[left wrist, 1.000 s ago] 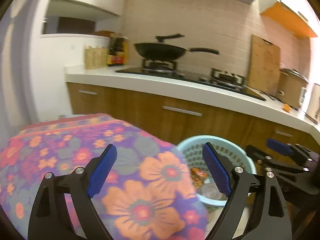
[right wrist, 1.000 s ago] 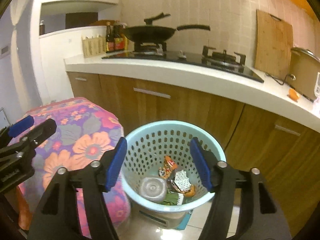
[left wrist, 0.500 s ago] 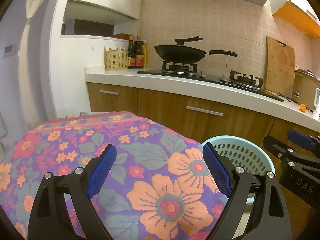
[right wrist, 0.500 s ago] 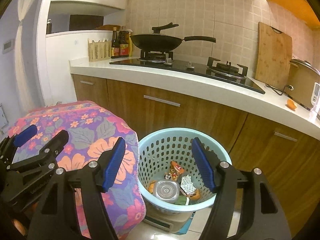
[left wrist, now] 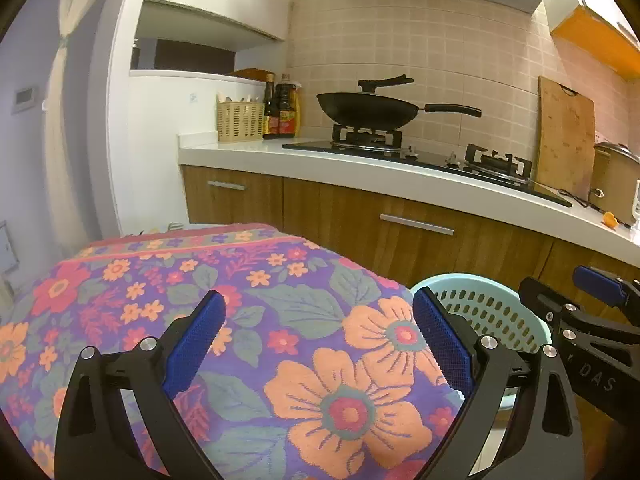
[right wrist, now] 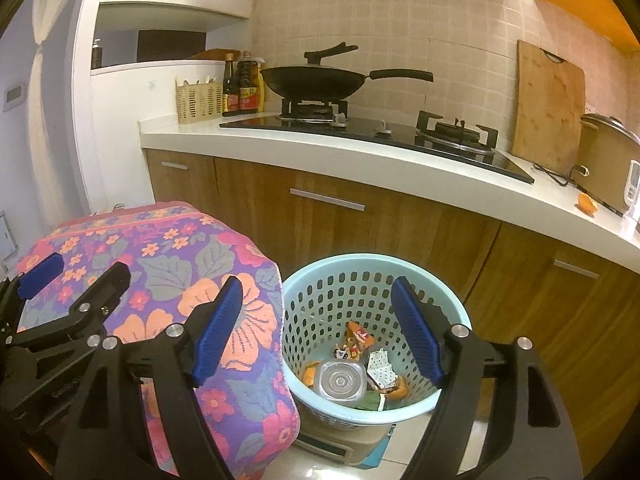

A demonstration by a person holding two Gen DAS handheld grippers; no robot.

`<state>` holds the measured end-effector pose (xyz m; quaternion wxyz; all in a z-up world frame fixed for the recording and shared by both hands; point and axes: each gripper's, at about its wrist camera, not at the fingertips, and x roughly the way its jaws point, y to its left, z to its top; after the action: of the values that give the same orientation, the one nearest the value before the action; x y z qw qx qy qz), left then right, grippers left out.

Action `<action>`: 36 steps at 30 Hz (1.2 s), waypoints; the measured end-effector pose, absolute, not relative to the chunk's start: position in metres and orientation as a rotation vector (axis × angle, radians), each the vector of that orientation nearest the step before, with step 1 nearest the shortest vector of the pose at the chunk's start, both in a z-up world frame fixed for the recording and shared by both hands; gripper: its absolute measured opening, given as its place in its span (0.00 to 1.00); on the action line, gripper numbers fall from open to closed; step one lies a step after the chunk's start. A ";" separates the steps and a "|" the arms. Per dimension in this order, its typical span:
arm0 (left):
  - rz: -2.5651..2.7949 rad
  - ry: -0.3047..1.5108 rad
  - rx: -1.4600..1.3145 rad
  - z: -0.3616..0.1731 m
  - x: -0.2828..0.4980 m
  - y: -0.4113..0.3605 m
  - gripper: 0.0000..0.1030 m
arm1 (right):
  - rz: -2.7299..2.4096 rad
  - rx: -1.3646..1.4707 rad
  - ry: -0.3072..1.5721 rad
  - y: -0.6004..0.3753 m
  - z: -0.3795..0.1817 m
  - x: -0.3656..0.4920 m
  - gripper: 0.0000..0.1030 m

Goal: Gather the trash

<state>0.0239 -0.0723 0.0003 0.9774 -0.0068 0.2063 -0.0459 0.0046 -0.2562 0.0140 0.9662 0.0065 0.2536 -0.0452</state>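
Both claws have drawn back and risen since a second ago, so the basket sits lower and smaller in each view and more of the kitchen shows above it. Left claw [left wrist: 318,344] stands wide open, nothing between its blue pads [left wrist: 194,342], hovering over the floral cloth [left wrist: 256,320] that covers the desk. Right claw [right wrist: 318,330] is likewise spread apart and empty, poised above the near rim of the pale blue basket [right wrist: 344,270], which stands on the floor just beside the cloth's hanging edge. From the left wrist view the basket [left wrist: 488,312] lies at 3 o'clock of the left claw, with the right claw [left wrist: 580,304] beyond it. Inside the basket lies the trash [right wrist: 354,368]: a clear plastic lid, snack wrappers and orange scraps. Outward at 12 o'clock runs the kitchen counter [right wrist: 360,152] with wooden cabinets below; on it a black wok [right wrist: 316,82] rests on the stove, sauce bottles [right wrist: 240,90] at 11 o'clock, a cutting board [right wrist: 548,108] at 1 o'clock.
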 end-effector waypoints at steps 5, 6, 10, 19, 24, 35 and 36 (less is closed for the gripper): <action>-0.087 0.422 -0.016 0.000 0.024 -0.072 0.90 | -0.100 0.014 0.512 -0.259 0.013 0.005 0.70; -0.086 0.421 -0.015 0.000 0.024 -0.072 0.90 | -0.099 0.015 0.512 -0.259 0.013 0.005 0.70; -0.088 0.419 -0.011 0.001 0.025 -0.071 0.90 | -0.095 0.019 0.512 -0.259 0.014 0.004 0.70; -0.078 0.419 0.000 0.000 0.023 -0.072 0.90 | -0.094 0.012 0.512 -0.257 0.014 0.003 0.70; -0.075 0.425 -0.006 0.000 0.024 -0.071 0.90 | -0.096 0.016 0.511 -0.258 0.012 0.003 0.70; -0.072 0.428 -0.010 0.000 0.024 -0.069 0.90 | -0.099 0.025 0.516 -0.261 0.013 0.003 0.70; -0.072 0.429 -0.012 0.000 0.024 -0.069 0.90 | -0.101 0.023 0.514 -0.262 0.013 0.002 0.70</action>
<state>0.0244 -0.0686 0.0003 0.9764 -0.0059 0.2128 -0.0356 0.0024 -0.2616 0.0128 0.9659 0.0111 0.2539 -0.0501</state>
